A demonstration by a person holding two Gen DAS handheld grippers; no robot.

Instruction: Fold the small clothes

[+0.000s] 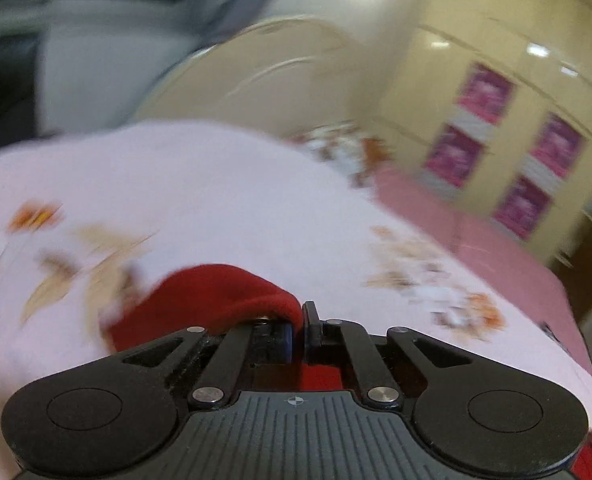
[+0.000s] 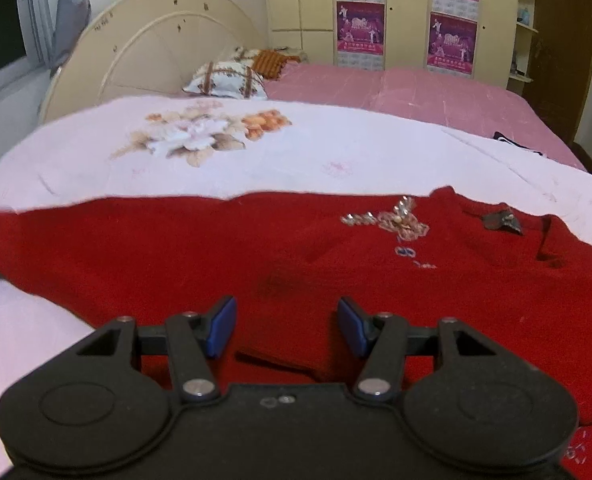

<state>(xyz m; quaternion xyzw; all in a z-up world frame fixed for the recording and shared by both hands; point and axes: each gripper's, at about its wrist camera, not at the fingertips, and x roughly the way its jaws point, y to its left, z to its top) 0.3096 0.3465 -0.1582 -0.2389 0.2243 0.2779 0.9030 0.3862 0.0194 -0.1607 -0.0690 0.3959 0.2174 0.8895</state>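
Garment: red sweater point(image 2: 296, 264) lies spread on the bed's floral quilt point(image 2: 96, 152). Left gripper point(image 1: 299, 322) jaws pinch one sweater edge; right gripper point(image 2: 286, 326) jaws stand spread above it. Risk: shallow pinch may slip during folding.

Red garment point(image 2: 296, 264) on a pale floral sheet point(image 2: 200, 140)
The garment bore silver beadwork point(image 2: 391, 220); pink bedspread point(image 2: 415, 88) and magenta posters point(image 2: 360, 28) lay behind.
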